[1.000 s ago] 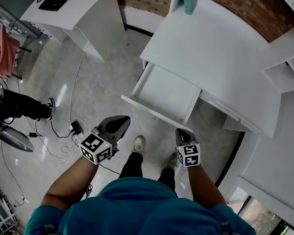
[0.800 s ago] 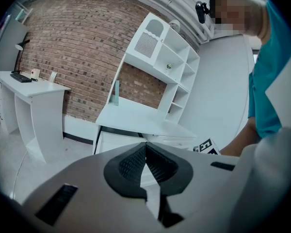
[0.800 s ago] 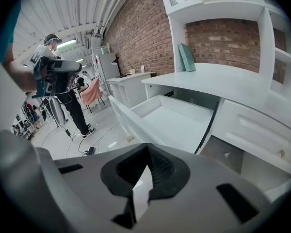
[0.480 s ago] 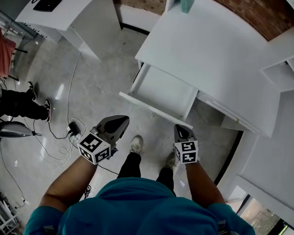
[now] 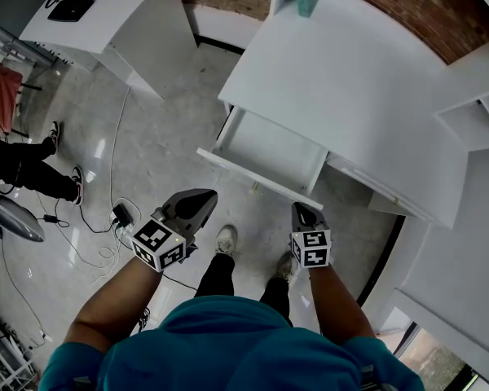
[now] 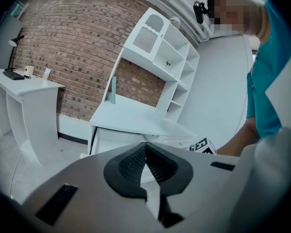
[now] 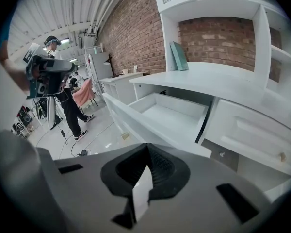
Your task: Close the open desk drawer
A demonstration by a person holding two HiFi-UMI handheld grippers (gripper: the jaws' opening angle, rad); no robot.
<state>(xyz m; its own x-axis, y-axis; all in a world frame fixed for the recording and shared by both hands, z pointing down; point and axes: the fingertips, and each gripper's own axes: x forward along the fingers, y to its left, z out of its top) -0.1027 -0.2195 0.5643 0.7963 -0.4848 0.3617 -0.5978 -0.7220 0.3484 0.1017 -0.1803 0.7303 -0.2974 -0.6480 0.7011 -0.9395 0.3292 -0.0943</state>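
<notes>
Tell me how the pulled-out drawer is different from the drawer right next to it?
The open drawer sticks out from the desk, so its bare white inside shows; the closed drawer is pushed in, showing only its front. The closed drawer's front has a small knob; no knob shows on the open drawer from here. Both are white, under the same desk.

- Right gripper (image 7: pixel 146 147): jaws together, tips meeting, nothing held between them.
- Drawer (image 7: pixel 172 111): stands pulled out from under the white bench (image 7: pixel 218 79), front panel just beyond the jaws.
- Second drawer (image 7: pixel 252 130), to its right: shut.
- Teal book (image 7: pixel 178 56): stands on the bench, slightly tilted.
- Person (image 7: pixel 70 108): standing at left, well apart.
</notes>
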